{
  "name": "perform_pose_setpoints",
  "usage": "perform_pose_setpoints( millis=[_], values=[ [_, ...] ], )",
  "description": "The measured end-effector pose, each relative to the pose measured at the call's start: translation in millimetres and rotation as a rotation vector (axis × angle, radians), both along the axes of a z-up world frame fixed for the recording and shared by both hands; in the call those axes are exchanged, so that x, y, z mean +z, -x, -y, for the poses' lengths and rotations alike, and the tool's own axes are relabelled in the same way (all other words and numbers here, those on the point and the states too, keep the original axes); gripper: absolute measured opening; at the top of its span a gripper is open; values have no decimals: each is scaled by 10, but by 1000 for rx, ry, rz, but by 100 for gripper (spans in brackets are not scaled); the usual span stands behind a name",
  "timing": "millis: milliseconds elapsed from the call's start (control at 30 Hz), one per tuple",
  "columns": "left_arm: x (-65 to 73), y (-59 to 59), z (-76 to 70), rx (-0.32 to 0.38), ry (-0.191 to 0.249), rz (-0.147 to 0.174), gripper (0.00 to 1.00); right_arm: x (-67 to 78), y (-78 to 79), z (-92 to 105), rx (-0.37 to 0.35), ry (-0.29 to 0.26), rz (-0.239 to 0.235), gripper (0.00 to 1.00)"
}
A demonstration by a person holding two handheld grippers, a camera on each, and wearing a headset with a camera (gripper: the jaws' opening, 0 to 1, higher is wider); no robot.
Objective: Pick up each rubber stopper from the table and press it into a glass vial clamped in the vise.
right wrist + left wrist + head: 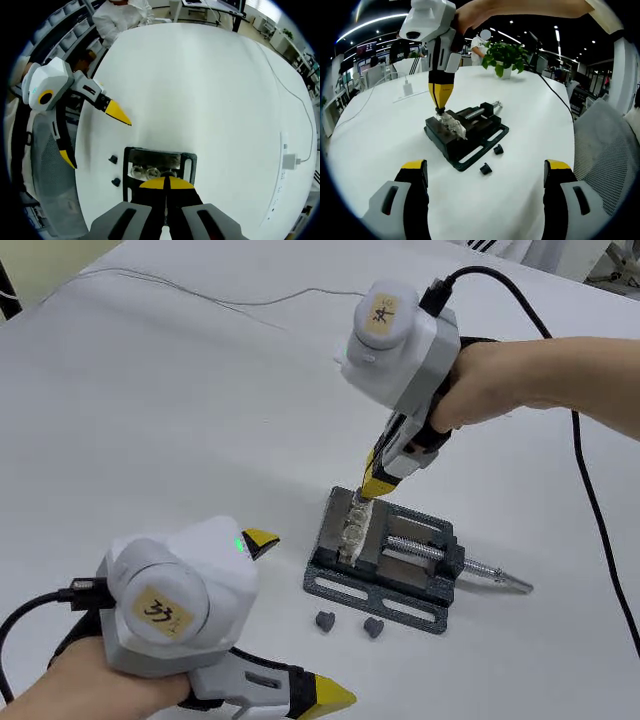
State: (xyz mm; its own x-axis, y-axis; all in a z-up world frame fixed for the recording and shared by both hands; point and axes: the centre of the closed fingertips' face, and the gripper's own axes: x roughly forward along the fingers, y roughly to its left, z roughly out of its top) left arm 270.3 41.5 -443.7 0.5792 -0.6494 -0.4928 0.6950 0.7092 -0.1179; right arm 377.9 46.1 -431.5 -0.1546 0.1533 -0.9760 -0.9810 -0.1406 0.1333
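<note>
A black vise [400, 575] stands on the white table and clamps a row of clear glass vials [353, 530]. My right gripper [366, 494] points straight down with its yellow tips shut, touching the top of the far vial; the right gripper view shows the shut tips [165, 183] over the vials [145, 172]. Whether a stopper sits under the tips is hidden. Two dark rubber stoppers [325, 621] [373, 627] lie on the table just in front of the vise. My left gripper [296, 618] hovers open near the table's front, facing the stoppers [498, 149] [485, 169], holding nothing.
The vise's screw handle [490, 575] sticks out to the right. A thin cable [200, 290] runs across the far table, and a white charger [407, 89] and a potted plant [502, 57] stand farther back. A mesh chair [605, 145] is beside the table.
</note>
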Motion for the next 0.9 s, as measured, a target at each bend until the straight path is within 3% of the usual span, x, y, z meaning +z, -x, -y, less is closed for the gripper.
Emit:
perform_pose_setpoints(
  millis=[100, 333, 467, 700, 900],
  values=[
    [-1, -18, -1, -1, -3, 0, 96, -24, -57, -22, 2, 6, -7, 0],
    [33, -51, 3, 0, -3, 3, 96, -22, -7, 5, 12, 45, 15, 0],
    [67, -59, 6, 2, 2, 7, 96, -19, -39, 20, -34, 23, 1, 0],
    [156, -66, 0, 3, -14, 22, 96, -17, -40, 16, -45, 15, 10, 0],
    [250, -69, -27, 5, -27, 42, 96, 4, -12, 48, -93, -52, -4, 0]
  ],
)
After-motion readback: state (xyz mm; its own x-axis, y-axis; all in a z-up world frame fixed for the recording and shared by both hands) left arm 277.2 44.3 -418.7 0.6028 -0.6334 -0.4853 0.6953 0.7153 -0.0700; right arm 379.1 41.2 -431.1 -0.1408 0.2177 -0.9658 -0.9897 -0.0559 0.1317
